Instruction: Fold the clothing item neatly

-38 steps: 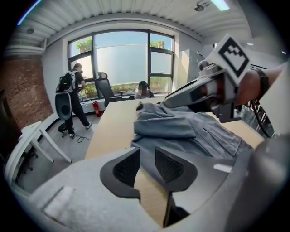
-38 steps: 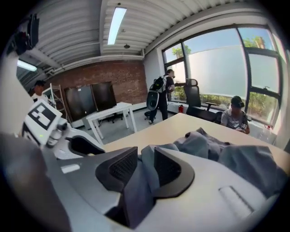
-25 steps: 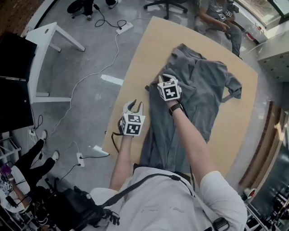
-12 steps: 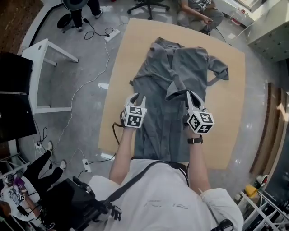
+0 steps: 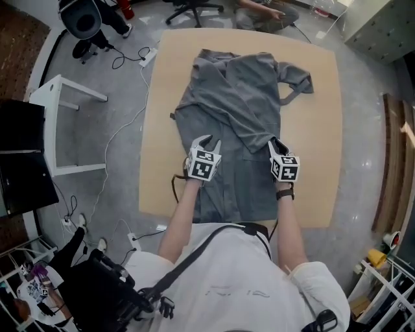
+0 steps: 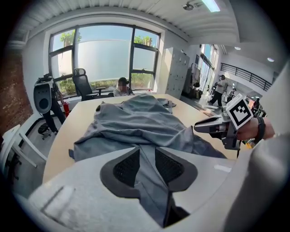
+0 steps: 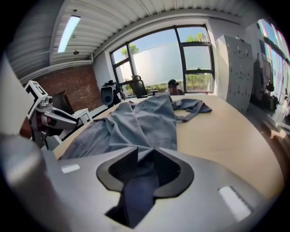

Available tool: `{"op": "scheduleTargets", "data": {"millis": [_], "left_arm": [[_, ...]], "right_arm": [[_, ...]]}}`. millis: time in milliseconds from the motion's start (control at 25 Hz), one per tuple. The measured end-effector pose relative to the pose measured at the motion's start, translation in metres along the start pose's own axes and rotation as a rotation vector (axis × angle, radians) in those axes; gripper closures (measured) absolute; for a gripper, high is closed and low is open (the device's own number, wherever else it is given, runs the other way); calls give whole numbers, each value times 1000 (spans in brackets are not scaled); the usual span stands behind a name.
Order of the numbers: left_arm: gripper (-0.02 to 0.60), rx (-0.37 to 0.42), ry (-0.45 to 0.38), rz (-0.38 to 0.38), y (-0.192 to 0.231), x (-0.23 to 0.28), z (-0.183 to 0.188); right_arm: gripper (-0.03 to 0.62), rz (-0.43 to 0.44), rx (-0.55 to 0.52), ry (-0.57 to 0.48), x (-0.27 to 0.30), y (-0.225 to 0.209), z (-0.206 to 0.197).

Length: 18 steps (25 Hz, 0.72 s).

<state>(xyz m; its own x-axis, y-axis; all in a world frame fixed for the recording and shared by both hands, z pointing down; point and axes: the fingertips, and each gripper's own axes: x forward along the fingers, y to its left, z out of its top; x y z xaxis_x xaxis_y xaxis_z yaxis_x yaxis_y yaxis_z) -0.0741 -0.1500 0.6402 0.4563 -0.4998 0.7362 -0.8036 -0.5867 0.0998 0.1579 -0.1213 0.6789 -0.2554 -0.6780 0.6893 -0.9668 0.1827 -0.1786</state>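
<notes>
A grey garment (image 5: 233, 104) lies spread lengthwise on the light wooden table (image 5: 318, 123), with a sleeve sticking out at the far right. My left gripper (image 5: 206, 142) hovers over the garment's near left part, jaws open, cloth showing below the gap (image 6: 146, 154). My right gripper (image 5: 275, 146) sits at the garment's near right edge. Its jaws have just been opening, and a fold of the grey cloth still lies loosely between them (image 7: 146, 156). Each gripper shows in the other's view: the right gripper (image 6: 217, 128) and the left gripper (image 7: 50, 118).
A white side table (image 5: 65, 97) stands left of the table, with cables and a power strip (image 5: 146, 55) on the floor. Office chairs and a seated person (image 5: 259, 8) are beyond the far edge. A dark strap (image 5: 175, 185) hangs over the near left edge.
The right gripper carried a flap of the garment from the left side across to the right and nearer. The left gripper moved from the table's left edge onto the cloth.
</notes>
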Motion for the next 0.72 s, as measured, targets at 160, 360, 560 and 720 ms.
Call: {"op": "scheduleTargets", "data": {"millis": [160, 360, 560, 720], "left_arm": [[468, -127, 47, -84, -25, 30, 0], [466, -330, 97, -164, -57, 73, -6], [466, -442, 96, -131, -56, 107, -2], [527, -514, 102, -121, -60, 118, -4]], "right_arm": [[467, 8, 28, -4, 2, 0, -5], [473, 9, -36, -29, 10, 2, 10], [491, 86, -116, 48, 47, 3, 18], [492, 135, -248, 110, 83, 16, 28]]}}
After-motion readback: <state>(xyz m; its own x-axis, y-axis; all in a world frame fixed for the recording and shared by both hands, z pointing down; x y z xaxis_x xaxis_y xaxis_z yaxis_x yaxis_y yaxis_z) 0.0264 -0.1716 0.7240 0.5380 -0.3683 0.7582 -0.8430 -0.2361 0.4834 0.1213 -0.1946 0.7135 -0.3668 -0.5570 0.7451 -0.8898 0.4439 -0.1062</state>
